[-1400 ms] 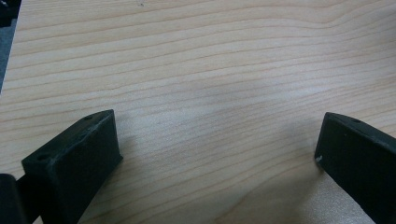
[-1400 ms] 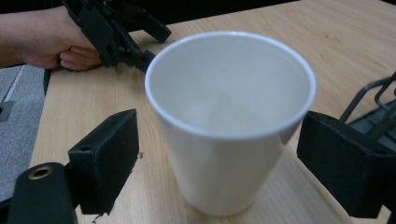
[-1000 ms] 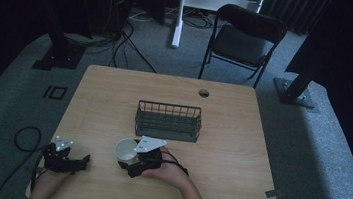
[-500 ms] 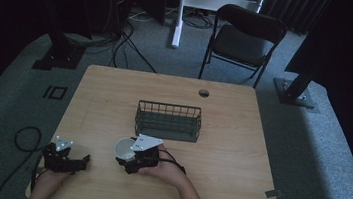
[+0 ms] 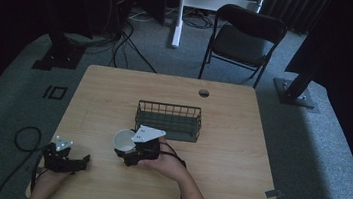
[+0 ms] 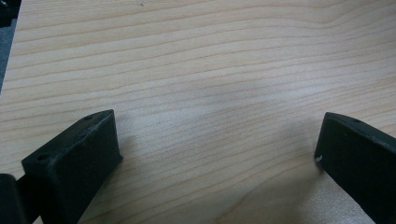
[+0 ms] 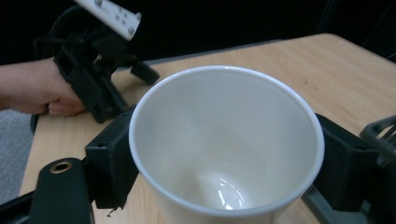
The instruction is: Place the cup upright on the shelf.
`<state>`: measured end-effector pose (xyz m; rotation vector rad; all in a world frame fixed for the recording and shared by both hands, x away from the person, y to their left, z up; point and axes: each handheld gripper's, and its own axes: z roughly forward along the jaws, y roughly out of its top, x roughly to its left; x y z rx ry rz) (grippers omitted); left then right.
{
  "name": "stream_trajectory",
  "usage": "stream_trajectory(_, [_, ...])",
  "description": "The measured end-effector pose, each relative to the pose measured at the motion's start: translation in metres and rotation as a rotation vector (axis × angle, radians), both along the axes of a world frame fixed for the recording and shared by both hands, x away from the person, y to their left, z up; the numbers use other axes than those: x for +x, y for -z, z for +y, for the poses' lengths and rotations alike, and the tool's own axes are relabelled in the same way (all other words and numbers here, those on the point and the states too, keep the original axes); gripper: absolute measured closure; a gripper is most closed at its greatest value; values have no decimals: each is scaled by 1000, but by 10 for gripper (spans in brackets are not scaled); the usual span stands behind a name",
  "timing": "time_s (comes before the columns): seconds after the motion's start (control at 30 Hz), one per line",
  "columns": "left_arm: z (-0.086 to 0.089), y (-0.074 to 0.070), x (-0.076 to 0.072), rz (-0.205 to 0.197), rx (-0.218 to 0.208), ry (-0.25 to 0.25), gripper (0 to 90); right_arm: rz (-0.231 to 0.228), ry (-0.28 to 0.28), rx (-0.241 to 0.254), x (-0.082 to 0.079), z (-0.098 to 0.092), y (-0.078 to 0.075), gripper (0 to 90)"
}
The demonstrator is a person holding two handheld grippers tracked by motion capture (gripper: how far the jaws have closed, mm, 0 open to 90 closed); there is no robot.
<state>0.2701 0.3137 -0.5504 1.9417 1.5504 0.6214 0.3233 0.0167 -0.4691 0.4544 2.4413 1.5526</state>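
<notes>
1. White cup [image 7: 226, 144], empty, mouth up, near table's [image 5: 240, 137] front, just before wire basket [image 5: 168, 120].
2. R gripper [image 5: 128, 153] clamps cup's sides (jaws on opposite walls).
3. L gripper [image 5: 64, 159] spread wide on bare wood, front-left corner.

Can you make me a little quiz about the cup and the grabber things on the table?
1. True or false: the white cup is clamped between the right gripper jaws.
2. What is between the left gripper jaws? A) a spoon B) bare table C) the cup
3. Fill in: behind the cup stands a dark wire ____.

Key: 1 true. 2 B: its jaws stand wide apart over the wooden table. 3 basket.
</notes>
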Motion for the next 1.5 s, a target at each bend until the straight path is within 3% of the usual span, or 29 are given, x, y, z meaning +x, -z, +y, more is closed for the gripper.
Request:
stream_trajectory(0.37, [0,0,0,0,1,0,1,-14,15,44,8,5,-25,197])
stream_trajectory(0.7, [0,0,0,1,1,1,1,-54,45,68,18,8,-54,197])
stream_trajectory(1.07, [0,0,0,0,0,0,1,-83,162,98,30,3,-67,197])
stream_trajectory(1.5, [0,0,0,-1,0,0,1,-114,387,94,56,-23,-81,198])
